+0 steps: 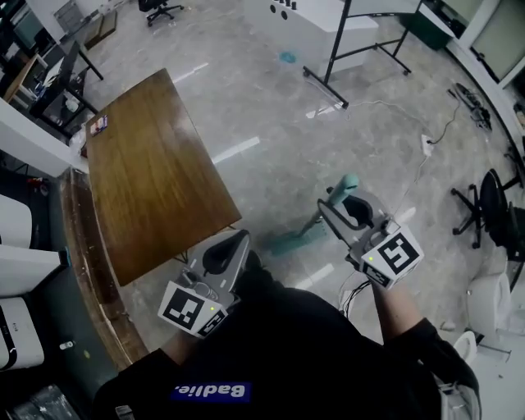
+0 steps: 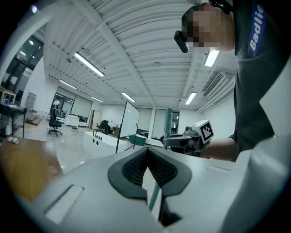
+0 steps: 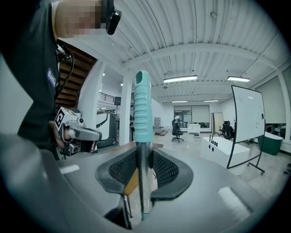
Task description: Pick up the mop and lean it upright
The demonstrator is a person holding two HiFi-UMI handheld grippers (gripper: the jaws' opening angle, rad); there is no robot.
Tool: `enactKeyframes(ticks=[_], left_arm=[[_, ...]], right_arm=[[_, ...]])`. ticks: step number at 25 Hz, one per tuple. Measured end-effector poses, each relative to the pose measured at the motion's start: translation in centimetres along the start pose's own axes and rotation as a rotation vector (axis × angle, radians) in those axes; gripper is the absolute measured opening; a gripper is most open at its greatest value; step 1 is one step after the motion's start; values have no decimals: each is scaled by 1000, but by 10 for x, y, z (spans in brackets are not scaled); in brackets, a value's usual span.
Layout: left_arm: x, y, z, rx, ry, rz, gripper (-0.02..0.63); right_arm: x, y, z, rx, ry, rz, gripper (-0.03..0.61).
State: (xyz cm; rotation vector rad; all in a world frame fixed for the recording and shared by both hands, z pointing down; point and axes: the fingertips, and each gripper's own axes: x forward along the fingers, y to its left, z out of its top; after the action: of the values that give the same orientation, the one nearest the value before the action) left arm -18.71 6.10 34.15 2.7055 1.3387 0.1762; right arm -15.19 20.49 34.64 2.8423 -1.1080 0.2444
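Note:
The mop stands nearly upright, its teal grip (image 1: 349,182) on top and its teal head (image 1: 289,243) on the floor in the head view. My right gripper (image 1: 340,210) is shut on the metal pole just below the grip. In the right gripper view the pole (image 3: 144,182) runs between the pads of my right gripper (image 3: 144,157), with the teal grip (image 3: 142,107) above. My left gripper (image 1: 236,243) hangs apart at the left, shut and empty. In the left gripper view the pads of my left gripper (image 2: 146,157) meet, with the mop pole (image 2: 168,120) beyond.
A brown wooden table (image 1: 156,172) stands just left of me, near the left gripper. A whiteboard stand (image 1: 353,57) and a white counter (image 1: 303,25) are further off. Cables (image 1: 426,148) lie on the floor, and an office chair (image 1: 492,205) is at the right.

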Motion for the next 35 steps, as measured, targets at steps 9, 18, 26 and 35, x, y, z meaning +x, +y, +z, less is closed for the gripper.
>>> enactKeyframes(ticks=[9,18,26,35], left_arm=[[71,75,19,-34,-38,-165,20],[137,110,30,-33,-26,-133,20],[214,172,34,-41,-24,173,20],[275,203,45,-59,-42,467,20]], right_arm=[[53,-67,0,-7,73,-49,107],[98,-121,-10,28,67,47,107],[187,-169,-34,62,86,374,107],[248,-228,-12,-12,41,704,107]])
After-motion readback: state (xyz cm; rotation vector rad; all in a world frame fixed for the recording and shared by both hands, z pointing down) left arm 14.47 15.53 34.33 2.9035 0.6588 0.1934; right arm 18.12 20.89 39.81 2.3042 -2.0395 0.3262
